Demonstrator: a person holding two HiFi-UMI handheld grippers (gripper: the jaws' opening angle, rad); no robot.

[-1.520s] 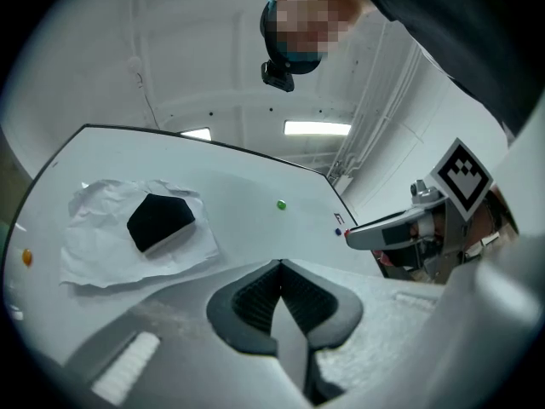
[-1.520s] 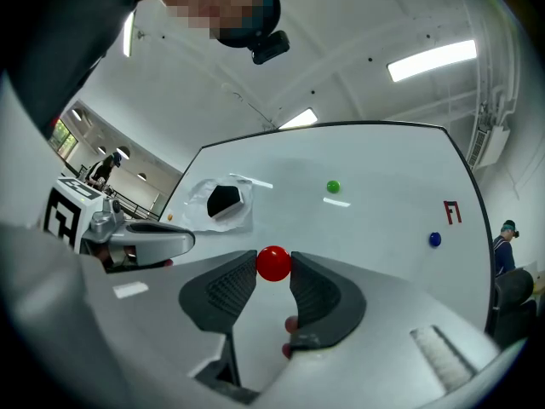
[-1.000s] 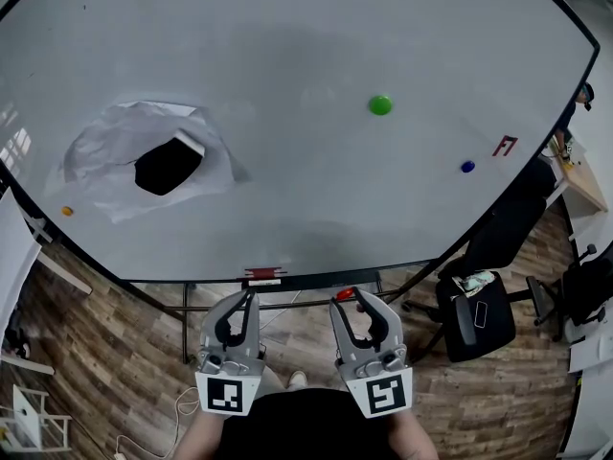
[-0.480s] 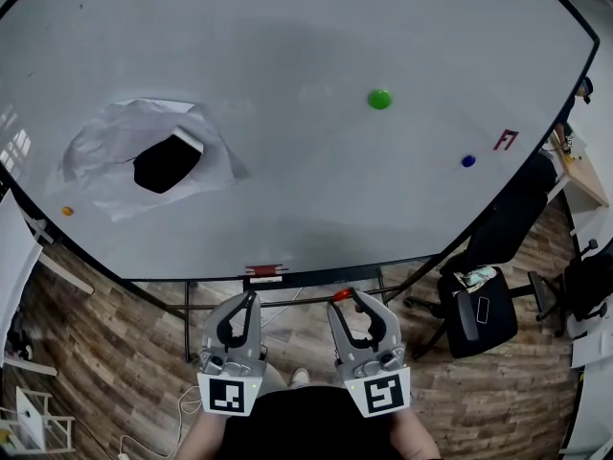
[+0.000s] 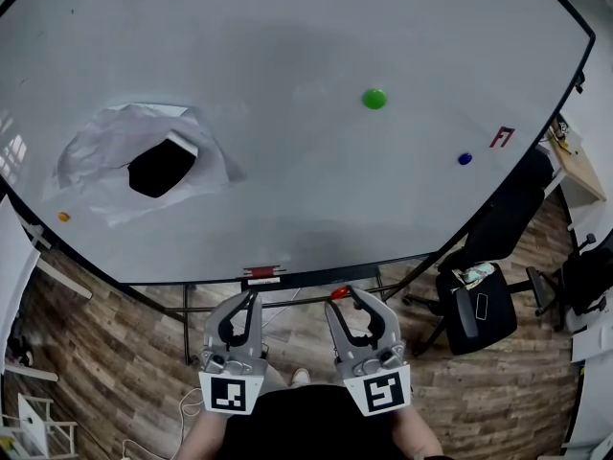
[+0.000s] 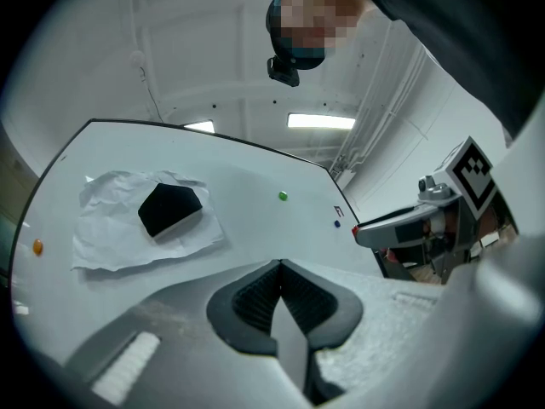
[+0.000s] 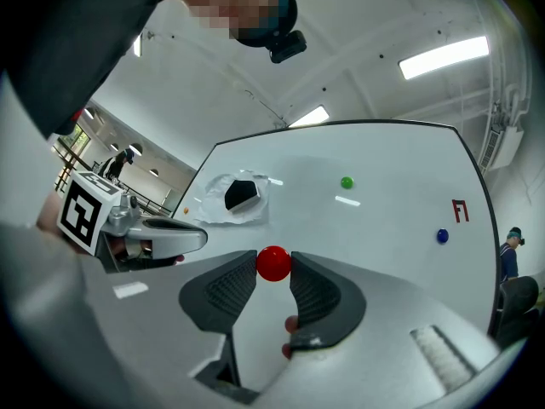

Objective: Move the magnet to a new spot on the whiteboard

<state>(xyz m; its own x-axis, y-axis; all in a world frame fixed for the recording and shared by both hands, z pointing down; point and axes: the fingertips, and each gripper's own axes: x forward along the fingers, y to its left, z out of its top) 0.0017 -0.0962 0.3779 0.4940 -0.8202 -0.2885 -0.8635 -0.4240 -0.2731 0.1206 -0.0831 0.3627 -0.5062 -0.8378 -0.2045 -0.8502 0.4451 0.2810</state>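
Observation:
A small red magnet (image 7: pixel 274 263) sits pinched between the fingertips of my right gripper (image 7: pixel 274 267), which is shut on it. In the head view the red magnet (image 5: pixel 339 293) and right gripper (image 5: pixel 342 296) hover just below the whiteboard's (image 5: pixel 287 46) lower edge. My left gripper (image 5: pixel 249 298) is beside it, jaws closed together with nothing in them, as the left gripper view (image 6: pixel 279 267) also shows. On the board stick a green magnet (image 5: pixel 374 98), a blue magnet (image 5: pixel 465 159) and an orange magnet (image 5: pixel 63 217).
A black eraser (image 5: pixel 161 169) lies on crumpled white paper (image 5: pixel 101 156) at the board's left. A red marker mark (image 5: pixel 504 137) is near the blue magnet. A small red holder (image 5: pixel 262 273) sits on the bottom edge. A black office chair (image 5: pixel 479 305) stands at the right on wooden floor.

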